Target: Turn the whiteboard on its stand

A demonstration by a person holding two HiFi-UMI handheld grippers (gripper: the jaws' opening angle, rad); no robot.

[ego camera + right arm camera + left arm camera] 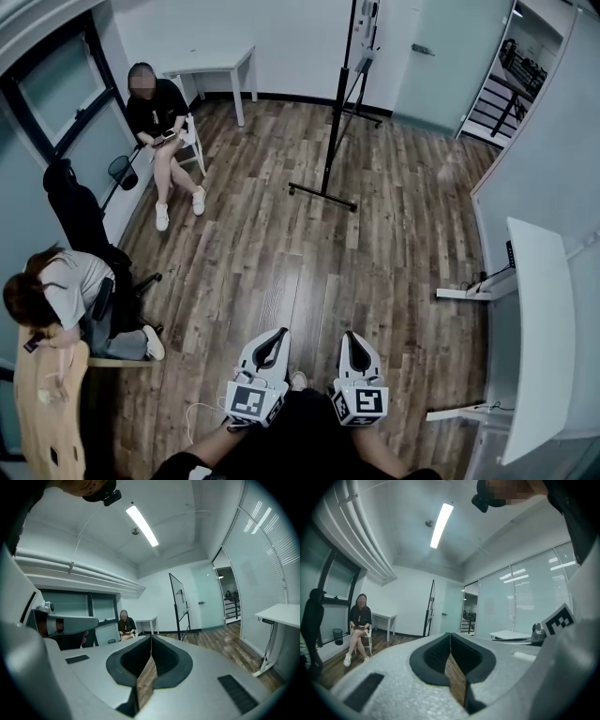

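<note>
The left claw (450, 636) is clenched, its dark pads meeting along one seam with nothing between them. The right claw (151, 637) is clenched and empty in the same way. In the head view the two sit side by side low in the frame, the left claw (277, 334) just beside the right claw (352, 336), both pointing out over the wooden floor (281, 253).

The whiteboard (179, 594) stands well apart from both claws, across the floor near the far wall. It hangs upright on its black stand (336, 131), whose foot bar rests on the boards.

Left of the stand, a small white desk (220, 66) stands against the wall, with a seated person (159, 117) beside it. A long white desk (539, 328) stands at the right, along the glass wall.
</note>
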